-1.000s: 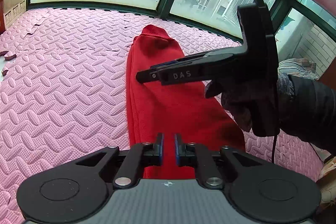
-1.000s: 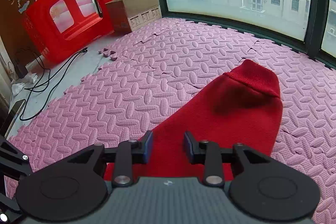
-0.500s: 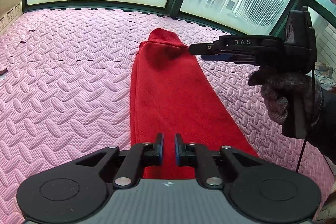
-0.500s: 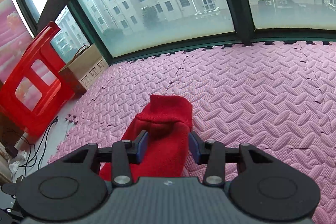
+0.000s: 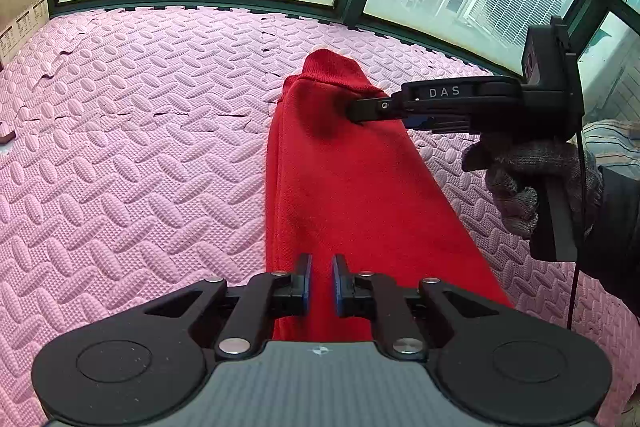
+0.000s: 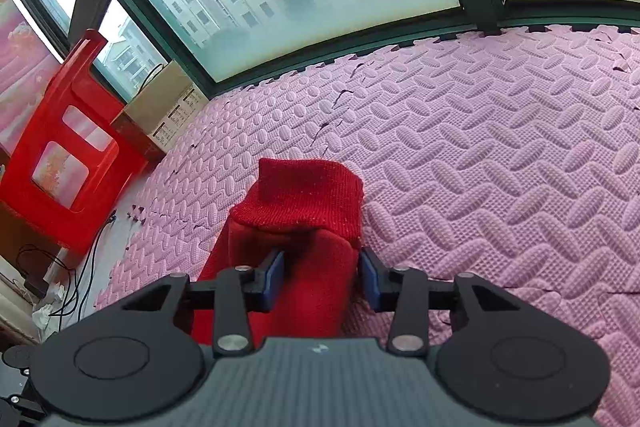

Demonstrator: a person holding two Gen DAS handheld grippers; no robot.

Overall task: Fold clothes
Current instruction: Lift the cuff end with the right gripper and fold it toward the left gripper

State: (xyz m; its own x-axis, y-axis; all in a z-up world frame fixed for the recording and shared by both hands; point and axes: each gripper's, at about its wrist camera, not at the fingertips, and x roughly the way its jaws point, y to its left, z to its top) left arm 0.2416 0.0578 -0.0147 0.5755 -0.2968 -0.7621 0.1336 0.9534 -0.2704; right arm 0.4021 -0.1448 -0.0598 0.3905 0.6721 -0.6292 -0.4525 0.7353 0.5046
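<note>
Red garment (image 5: pixel 352 187) runs near-to-far; right gripper (image 6: pixel 322 279) fingers spread astride its far cuff, left gripper (image 5: pixel 320 281) fingers nearly together at the near end.

We see the garment (image 5: pixel 352 195) lying on the floor mat (image 5: pixel 140 155), running toward 12 o'clock. The right hand-held gripper (image 6: pixel 320 277) straddles its far end; box (image 6: pixel 160 115) and stool (image 6: pixel 68 155) sit at 10 o'clock.

Pink foam floor mat (image 5: pixel 140 155) bearing garment and goods.
Folded red garment (image 5: pixel 352 187) lying ahead of the left gripper (image 5: pixel 320 277); cardboard box (image 6: pixel 160 111) sitting far left.
</note>
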